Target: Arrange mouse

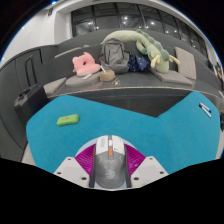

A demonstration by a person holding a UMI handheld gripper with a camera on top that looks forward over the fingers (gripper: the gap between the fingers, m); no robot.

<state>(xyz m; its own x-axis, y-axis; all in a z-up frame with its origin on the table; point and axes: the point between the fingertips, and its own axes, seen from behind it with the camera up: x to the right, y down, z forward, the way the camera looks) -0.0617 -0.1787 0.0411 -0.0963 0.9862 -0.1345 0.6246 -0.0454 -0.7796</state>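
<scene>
mouse [111,162] sits clamped between the gripper [111,170] pads, over the blue mat [150,125]. lower it level and square to the mat before releasing.

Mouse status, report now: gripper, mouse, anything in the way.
Gripper shut on grey mouse, both pads pressing its sides. Mouse over blue mat. Small green block ahead on the mat, off to one side; path ahead otherwise open.
</scene>
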